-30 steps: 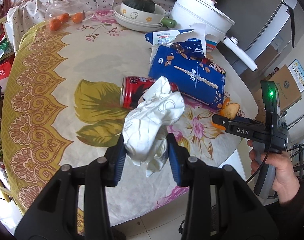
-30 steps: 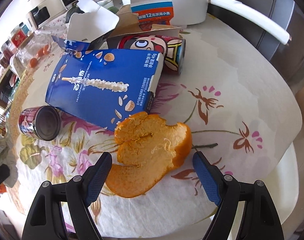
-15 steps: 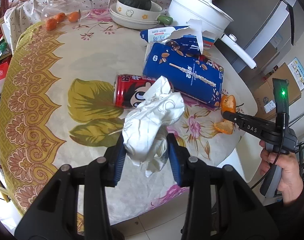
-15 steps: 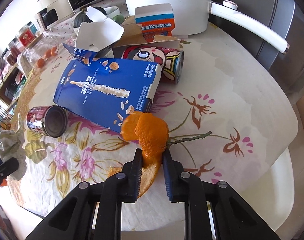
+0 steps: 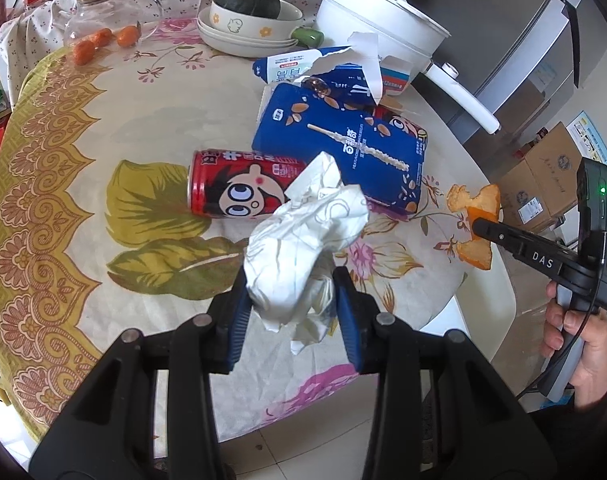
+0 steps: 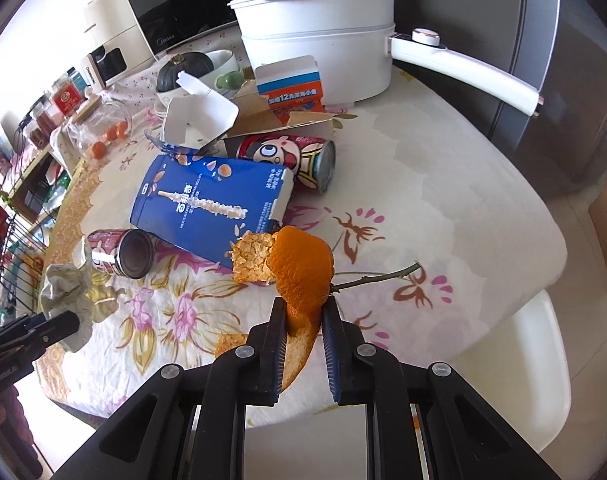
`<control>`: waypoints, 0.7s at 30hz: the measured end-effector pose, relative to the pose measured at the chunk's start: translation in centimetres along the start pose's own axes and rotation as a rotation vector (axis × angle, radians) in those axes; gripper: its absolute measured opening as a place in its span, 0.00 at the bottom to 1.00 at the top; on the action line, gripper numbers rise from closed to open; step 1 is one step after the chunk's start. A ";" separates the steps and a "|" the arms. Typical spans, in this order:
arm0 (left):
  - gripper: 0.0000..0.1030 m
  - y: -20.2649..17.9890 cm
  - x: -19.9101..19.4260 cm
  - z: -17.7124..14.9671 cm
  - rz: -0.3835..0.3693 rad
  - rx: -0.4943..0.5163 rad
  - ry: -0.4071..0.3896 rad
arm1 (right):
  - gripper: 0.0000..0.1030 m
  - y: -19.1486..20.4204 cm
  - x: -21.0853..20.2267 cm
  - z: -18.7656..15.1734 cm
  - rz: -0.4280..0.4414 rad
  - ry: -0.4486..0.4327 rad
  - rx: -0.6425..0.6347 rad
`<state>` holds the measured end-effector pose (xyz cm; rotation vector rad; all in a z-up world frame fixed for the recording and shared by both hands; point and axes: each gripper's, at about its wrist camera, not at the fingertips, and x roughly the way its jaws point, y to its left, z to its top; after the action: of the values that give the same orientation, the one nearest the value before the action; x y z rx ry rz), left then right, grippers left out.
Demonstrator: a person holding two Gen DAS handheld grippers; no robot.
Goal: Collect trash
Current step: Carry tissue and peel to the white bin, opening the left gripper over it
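My left gripper (image 5: 291, 284) is shut on a crumpled white paper wad (image 5: 307, 232), held above the near edge of the flowered table (image 5: 83, 160). My right gripper (image 6: 304, 308) is shut on a folded orange peel (image 6: 303, 268), which hangs clear of the cloth near the table's right edge. From the left wrist view the peel (image 5: 475, 200) shows in that gripper's (image 5: 479, 226) tip. On the table lie a red cartoon can (image 5: 243, 188), a blue snack box (image 5: 343, 152), a second can (image 6: 295, 160), torn cartons (image 6: 291, 88) and a thin twig (image 6: 375, 276).
A white pot (image 6: 319, 40) with a long handle stands at the back. Beside it are stacked bowls holding a green squash (image 5: 247, 8) and a glass jar (image 5: 103, 20) with small oranges. A white chair seat (image 6: 535, 360) sits below the table's right edge; cardboard boxes (image 5: 543, 184) stand on the floor.
My right gripper shut on the orange peel, folding it, and lifted it off the cloth. The left gripper kept its hold on the paper wad and stayed nearly still.
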<state>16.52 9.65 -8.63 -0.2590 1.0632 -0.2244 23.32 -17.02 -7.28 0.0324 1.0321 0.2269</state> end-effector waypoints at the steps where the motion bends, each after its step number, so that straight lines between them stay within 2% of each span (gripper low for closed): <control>1: 0.41 -0.2 0.1 0.0 -0.003 0.002 0.001 | 0.17 -0.5 -0.3 -0.1 0.000 -0.001 0.007; 12: 0.41 -4.2 1.6 0.2 -0.039 0.041 0.022 | 0.17 -5.5 -2.7 -1.4 -0.036 -0.008 0.052; 21: 0.41 -8.8 3.4 0.0 -0.086 0.091 0.045 | 0.17 -10.3 -4.7 -3.8 -0.062 -0.004 0.086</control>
<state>17.67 0.27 -8.69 -0.2190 1.0846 -0.3567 19.49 -28.35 -6.63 0.0787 1.0366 0.1265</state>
